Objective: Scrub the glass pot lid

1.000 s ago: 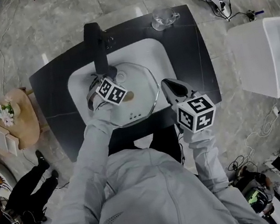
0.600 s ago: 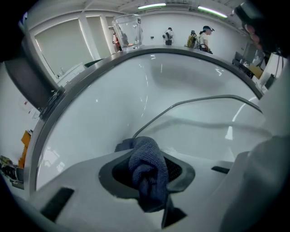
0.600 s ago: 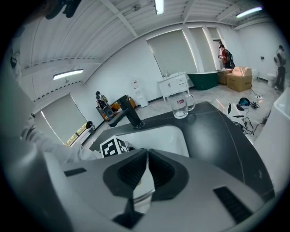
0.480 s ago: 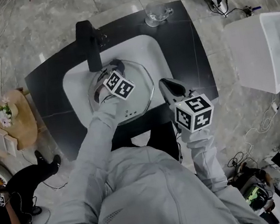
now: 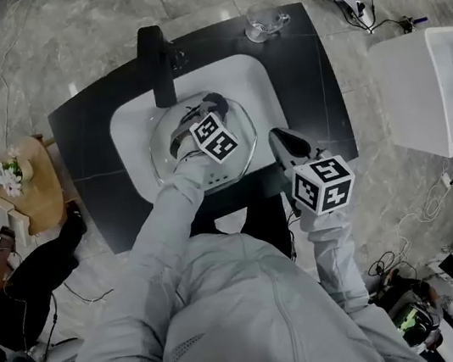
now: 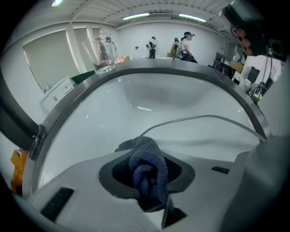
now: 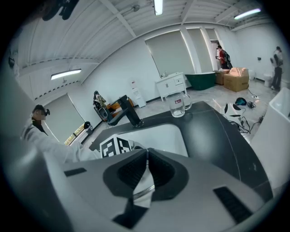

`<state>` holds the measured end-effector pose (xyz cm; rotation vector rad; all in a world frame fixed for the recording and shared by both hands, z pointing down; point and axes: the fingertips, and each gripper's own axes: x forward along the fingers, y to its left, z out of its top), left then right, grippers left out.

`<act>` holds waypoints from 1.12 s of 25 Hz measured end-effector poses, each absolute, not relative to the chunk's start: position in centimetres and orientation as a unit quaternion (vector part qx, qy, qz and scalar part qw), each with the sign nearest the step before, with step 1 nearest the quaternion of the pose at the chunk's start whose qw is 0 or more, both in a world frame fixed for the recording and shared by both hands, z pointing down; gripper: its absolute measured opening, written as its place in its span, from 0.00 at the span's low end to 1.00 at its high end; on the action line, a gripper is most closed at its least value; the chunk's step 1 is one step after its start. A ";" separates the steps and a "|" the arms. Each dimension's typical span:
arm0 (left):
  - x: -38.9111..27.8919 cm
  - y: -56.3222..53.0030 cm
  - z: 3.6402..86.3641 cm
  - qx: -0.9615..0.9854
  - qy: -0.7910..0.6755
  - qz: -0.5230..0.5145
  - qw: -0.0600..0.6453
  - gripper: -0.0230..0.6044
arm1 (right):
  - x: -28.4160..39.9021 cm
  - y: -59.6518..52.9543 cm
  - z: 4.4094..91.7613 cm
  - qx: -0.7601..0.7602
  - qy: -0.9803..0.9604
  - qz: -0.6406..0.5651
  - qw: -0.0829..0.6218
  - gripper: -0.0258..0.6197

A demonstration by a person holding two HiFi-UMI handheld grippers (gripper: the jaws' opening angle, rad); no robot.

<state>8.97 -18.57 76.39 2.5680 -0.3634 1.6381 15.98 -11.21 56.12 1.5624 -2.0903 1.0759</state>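
The right gripper (image 7: 146, 152) fills the lower half of the view. Its dark jaws are pressed together at the tips, with nothing between them. Through the small gap under the tips, a piece of the metal rim of the glass lid (image 7: 144, 191) can be seen. At about 10 o'clock from the jaws is the left gripper's marker cube (image 7: 115, 146), and a light grey sleeve (image 7: 54, 147) reaches to it from 9 o'clock. The white sink (image 7: 170, 136) lies at 12 o'clock, set into the black table (image 7: 217, 140). On the table's far side a black faucet (image 7: 128, 111) stands at 11 o'clock and a glass mug (image 7: 178, 104) at 1 o'clock.
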 end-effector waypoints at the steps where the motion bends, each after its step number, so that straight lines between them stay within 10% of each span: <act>1: 9.5 -18.3 76.0 0.844 -0.108 0.525 0.030 0.22 | 15.9 -11.1 56.0 0.547 -0.731 0.376 0.159 0.09; 28: -3.5 -16.5 76.1 0.769 -0.081 0.634 0.026 0.22 | 9.8 -10.8 54.4 0.521 -0.761 0.356 0.152 0.09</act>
